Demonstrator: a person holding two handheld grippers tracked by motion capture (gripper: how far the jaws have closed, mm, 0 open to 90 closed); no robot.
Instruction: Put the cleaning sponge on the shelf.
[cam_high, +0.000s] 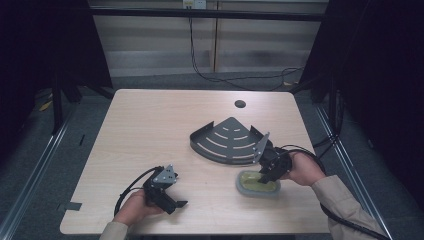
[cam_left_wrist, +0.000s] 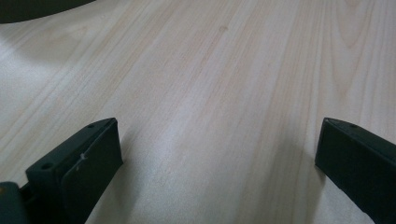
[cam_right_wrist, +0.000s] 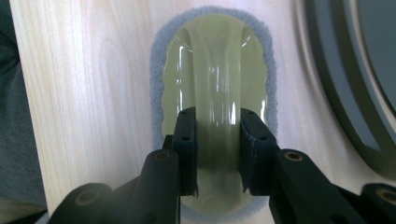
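The right gripper (cam_right_wrist: 218, 135) is clenching the raised, glossy handle of an oval, pale yellow-green scrubbing brush with a grey fuzzy rim (cam_high: 257, 183), its jaws pressing that ridge from both sides. The brush is lying flat on the light wooden worktop (cam_high: 150, 130), at about five o'clock from the dark grey fan-shaped metal shelf (cam_high: 227, 140). At seven o'clock, the left gripper (cam_high: 175, 202) is resting released, jaws standing wide over bare wood.

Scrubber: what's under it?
The scrubber lies on the bare wooden table; its grey pad rim touches the wood. The right gripper clamps its handle. Its underside is hidden.
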